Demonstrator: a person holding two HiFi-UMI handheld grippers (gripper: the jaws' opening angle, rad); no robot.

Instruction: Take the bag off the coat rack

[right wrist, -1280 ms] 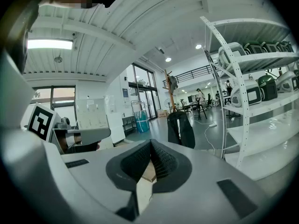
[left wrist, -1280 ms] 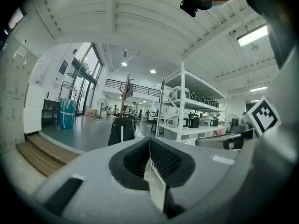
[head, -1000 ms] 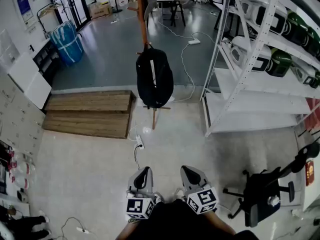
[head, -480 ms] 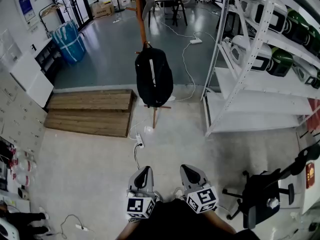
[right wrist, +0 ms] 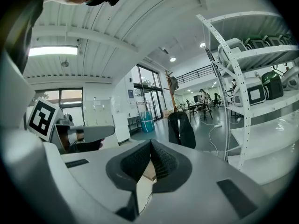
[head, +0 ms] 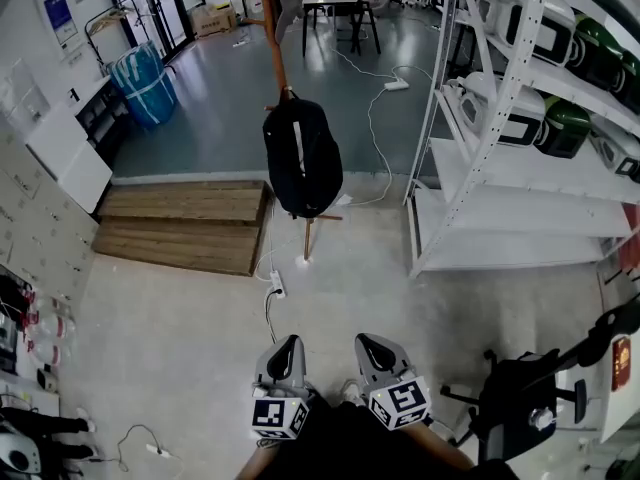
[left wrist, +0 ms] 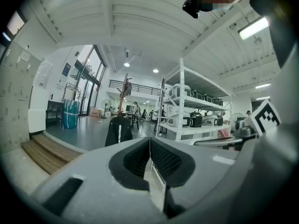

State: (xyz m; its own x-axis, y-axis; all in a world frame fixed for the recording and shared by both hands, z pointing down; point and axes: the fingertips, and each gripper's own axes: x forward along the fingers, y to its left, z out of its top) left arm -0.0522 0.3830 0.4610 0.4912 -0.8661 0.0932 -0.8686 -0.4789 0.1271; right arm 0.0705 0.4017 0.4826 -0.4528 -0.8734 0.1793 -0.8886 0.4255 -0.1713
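A black backpack [head: 301, 158] with a white stripe hangs on a brown wooden coat rack [head: 271, 34] in the middle of the room, well ahead of me. The bag also shows far off in the left gripper view [left wrist: 118, 130] and in the right gripper view [right wrist: 181, 129]. My left gripper [head: 285, 349] and right gripper [head: 374, 346] are side by side at the bottom of the head view, both shut with nothing between the jaws, pointing toward the rack and well short of it.
A white metal shelving unit [head: 520, 118] with helmets stands at the right. A low wooden platform [head: 185, 226] lies left of the rack. A power strip and cable [head: 277, 286] run across the floor between me and the rack. A black office chair [head: 520, 398] is at my right.
The view has advanced slightly toward the coat rack; the bag and platform have shifted a little in the frame. Both grippers stay shut and side by side.
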